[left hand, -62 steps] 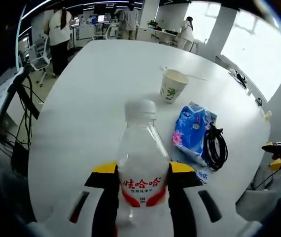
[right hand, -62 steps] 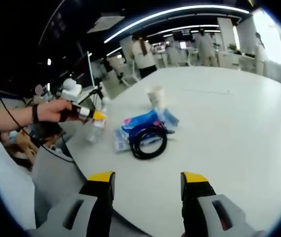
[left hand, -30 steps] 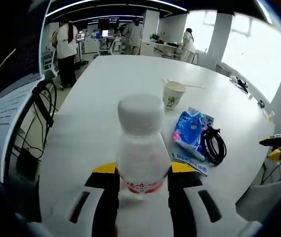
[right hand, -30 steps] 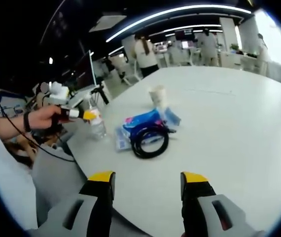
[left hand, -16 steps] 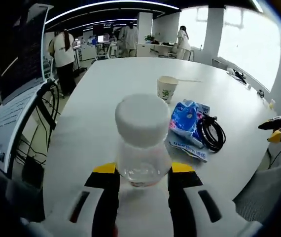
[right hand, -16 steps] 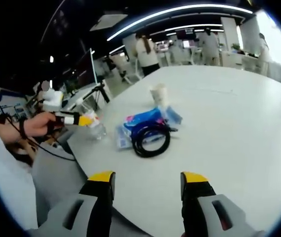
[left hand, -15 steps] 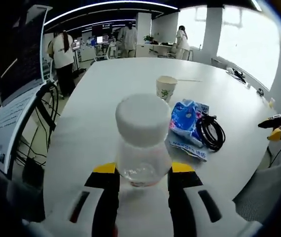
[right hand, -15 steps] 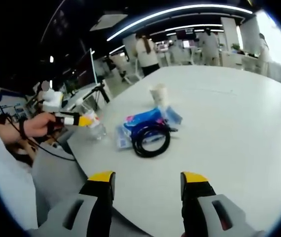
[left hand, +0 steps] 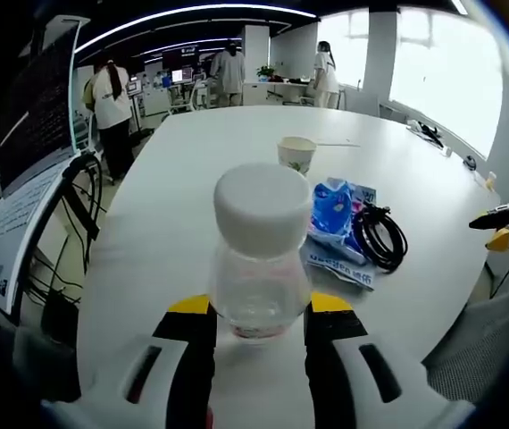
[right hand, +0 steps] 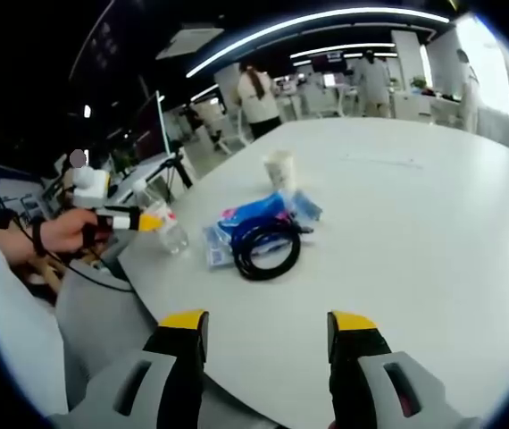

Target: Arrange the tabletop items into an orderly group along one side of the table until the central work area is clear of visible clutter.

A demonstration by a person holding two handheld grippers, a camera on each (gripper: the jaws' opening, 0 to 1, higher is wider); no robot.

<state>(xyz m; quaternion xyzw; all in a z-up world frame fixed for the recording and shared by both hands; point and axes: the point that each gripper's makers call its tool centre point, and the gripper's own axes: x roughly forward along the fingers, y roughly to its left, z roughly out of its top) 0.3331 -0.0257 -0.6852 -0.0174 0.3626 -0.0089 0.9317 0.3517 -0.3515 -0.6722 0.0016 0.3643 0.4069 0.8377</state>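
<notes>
So the left gripper (left hand: pixel 258 317) is pinching a clear bottle (left hand: pixel 261 255) with a white cap, held upright near the table (left hand: pixel 192 179) edge; can't tell what's inside. The right gripper (right hand: pixel 268 335) has its 2 jaws spread with nothing between them, hovering over the near edge. A paper cup (left hand: pixel 296 154) stands further in, contents hidden. Beside it lie a blue packet (left hand: pixel 330 210) and a black coiled cable (left hand: pixel 379 237), touching each other. Beyond those the tabletop is wide open, all bare white.
</notes>
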